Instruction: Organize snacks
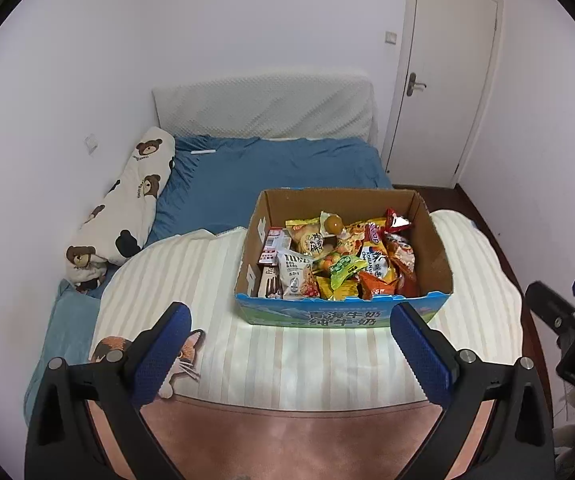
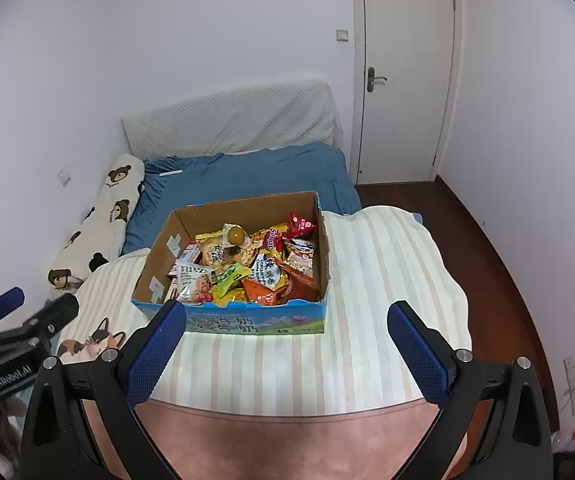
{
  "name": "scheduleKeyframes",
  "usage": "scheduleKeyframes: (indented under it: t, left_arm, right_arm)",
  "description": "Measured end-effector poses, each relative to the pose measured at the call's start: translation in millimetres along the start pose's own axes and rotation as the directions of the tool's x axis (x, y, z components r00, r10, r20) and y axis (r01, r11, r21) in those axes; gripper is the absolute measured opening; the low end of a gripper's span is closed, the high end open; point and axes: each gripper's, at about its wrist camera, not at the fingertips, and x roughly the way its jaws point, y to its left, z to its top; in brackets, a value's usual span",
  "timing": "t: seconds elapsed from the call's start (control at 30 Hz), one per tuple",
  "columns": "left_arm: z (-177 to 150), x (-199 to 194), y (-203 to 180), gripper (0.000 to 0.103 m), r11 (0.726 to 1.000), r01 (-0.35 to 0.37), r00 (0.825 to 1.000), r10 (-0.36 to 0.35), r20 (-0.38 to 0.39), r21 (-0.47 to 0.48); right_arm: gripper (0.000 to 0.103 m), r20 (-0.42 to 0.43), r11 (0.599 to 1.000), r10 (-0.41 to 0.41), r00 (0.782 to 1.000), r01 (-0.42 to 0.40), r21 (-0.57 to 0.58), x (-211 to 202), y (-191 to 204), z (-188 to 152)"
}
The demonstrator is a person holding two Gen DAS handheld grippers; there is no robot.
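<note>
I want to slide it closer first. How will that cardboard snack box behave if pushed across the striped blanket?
The cardboard box looks stiff, open-topped and low, so tipping seems unlikely. Full of packets, it may drag and bunch the soft striped blanket.

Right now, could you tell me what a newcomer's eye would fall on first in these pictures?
Most likely the open cardboard box, crammed with bright snack packets, sitting on the striped cream blanket at the near end of the bed. Next, the two open grippers, left gripper and right gripper, hover empty just short of the box. Behind lie a blue sheet and a bear-print pillow along the wall.
</note>
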Motion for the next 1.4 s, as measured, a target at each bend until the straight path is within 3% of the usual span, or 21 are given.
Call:
scheduleKeyframes:
  t: [0.83,1.4]
  left_arm:
    - [22,101,-15,0.102,1.0,-0.009,0.988,0.012,-0.155,0.02]
    - [23,110,-16,0.102,1.0,-0.016,0.988,0.018,-0.154,0.014]
  right_arm:
    - [0.103,-0.119,0.995,-0.093,0.989,0.095,0.008,100,-5,11]
    - [0.103,-0.146,0.995,-0.098,0.984,0.101,0.017,119,-6,7]
